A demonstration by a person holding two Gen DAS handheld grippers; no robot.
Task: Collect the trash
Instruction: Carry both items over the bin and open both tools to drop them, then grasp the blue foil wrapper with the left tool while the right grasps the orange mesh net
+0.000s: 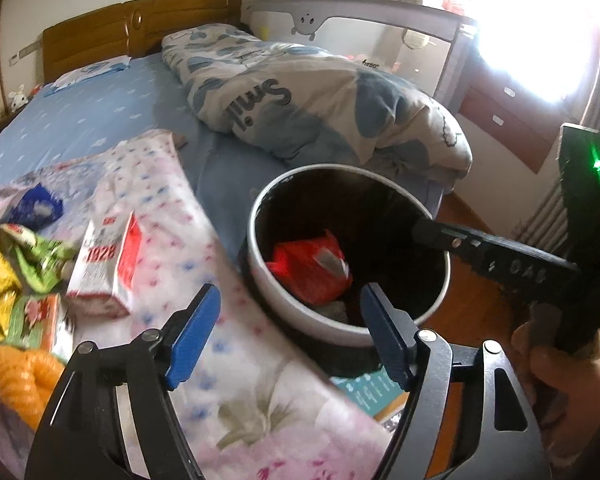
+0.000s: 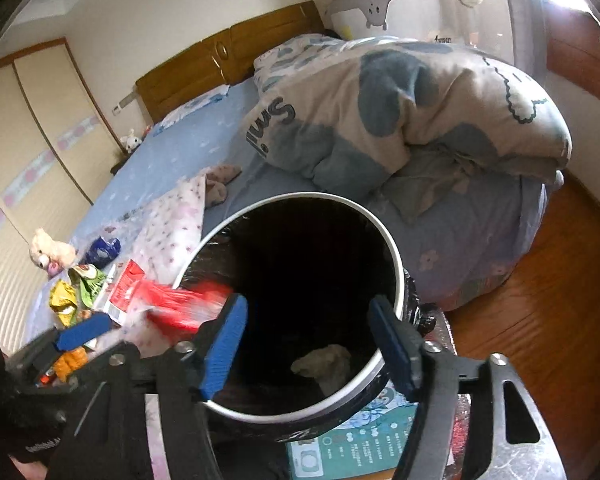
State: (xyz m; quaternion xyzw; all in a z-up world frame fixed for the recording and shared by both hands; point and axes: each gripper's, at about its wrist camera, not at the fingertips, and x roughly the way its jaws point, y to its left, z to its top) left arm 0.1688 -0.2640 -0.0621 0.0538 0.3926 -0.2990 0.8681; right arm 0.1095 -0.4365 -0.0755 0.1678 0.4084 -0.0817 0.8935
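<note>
Blue-padded fingers (image 1: 194, 336) of the left gripper (image 1: 290, 334) stand spread apart, nothing between them, hovering over the edge of the pink flowered quilt (image 1: 204, 248) and the near rim of the round white bin with a black liner (image 1: 296, 316). Left of them on the bed lie a yellow-and-green crumpled wrapper (image 1: 8, 264), a small white-and-red carton (image 1: 108, 264) and an orange knitted thing (image 1: 18, 376) — all apart from the pads. Inside the bin rests a red plastic wrapper (image 1: 312, 268). Farther right, the right gripper (image 2: 306, 340) is likewise released over the bin's mouth, its black finger reaching above the rim — a blurred red wrapper (image 2: 184, 304) shows just left of it.
</note>
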